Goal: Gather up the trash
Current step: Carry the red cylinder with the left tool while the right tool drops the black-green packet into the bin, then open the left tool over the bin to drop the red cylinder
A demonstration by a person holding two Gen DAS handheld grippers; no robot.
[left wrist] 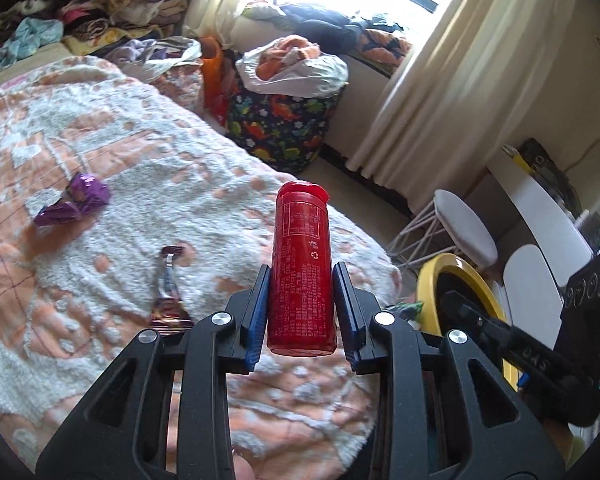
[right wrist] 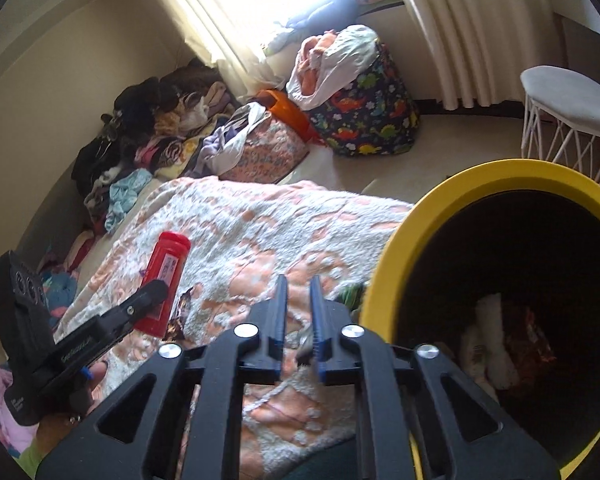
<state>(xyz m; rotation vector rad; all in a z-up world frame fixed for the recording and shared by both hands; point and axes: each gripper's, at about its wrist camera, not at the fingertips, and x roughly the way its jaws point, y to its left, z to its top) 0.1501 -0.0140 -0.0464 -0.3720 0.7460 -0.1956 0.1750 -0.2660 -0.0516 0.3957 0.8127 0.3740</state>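
Note:
My left gripper (left wrist: 302,276) is shut on a red canister (left wrist: 302,268) and holds it above the orange-and-white blanket (left wrist: 140,152); the canister also shows in the right wrist view (right wrist: 164,276). A purple wrapper (left wrist: 74,200) and a dark red wrapper (left wrist: 170,292) lie on the blanket. My right gripper (right wrist: 299,284) has its jaws a narrow gap apart with nothing between the tips, beside the yellow-rimmed trash bin (right wrist: 384,280), which holds white and dark trash. The bin's rim also shows in the left wrist view (left wrist: 432,276).
A dinosaur-print laundry bag (left wrist: 280,128) full of clothes stands by the curtain (left wrist: 440,92). A white wire stool (right wrist: 568,112) stands on the floor. Piles of clothes (left wrist: 80,20) line the far side of the bed. A white desk (left wrist: 540,208) is at right.

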